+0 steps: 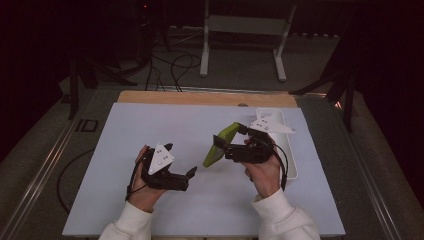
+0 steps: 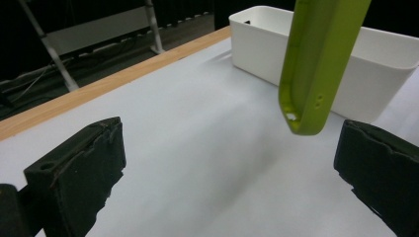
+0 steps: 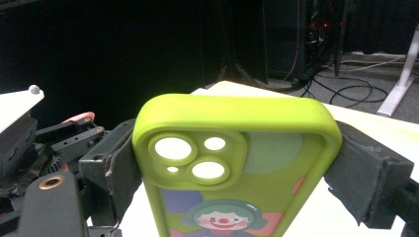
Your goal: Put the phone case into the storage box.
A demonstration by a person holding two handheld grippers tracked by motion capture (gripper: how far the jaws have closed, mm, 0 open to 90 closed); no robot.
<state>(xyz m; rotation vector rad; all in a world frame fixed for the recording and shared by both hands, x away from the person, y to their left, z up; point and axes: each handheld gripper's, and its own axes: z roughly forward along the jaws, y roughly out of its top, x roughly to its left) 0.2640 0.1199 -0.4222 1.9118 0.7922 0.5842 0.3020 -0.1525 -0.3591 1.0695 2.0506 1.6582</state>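
We hold the green phone case (image 1: 220, 145) clamped across its width in the right tool (image 1: 231, 142), lifted above the bench middle. The left tool (image 1: 189, 173) stands wide and empty nearby. The white bin (image 1: 291, 167) along the right edge awaits; placement remains.

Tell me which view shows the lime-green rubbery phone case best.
The right gripper view: the lime-green rubbery phone case faces the camera there, showing its camera cut-outs and clown print, clamped in the right claw. The left gripper view shows its edge; the high view shows it small and tilted.
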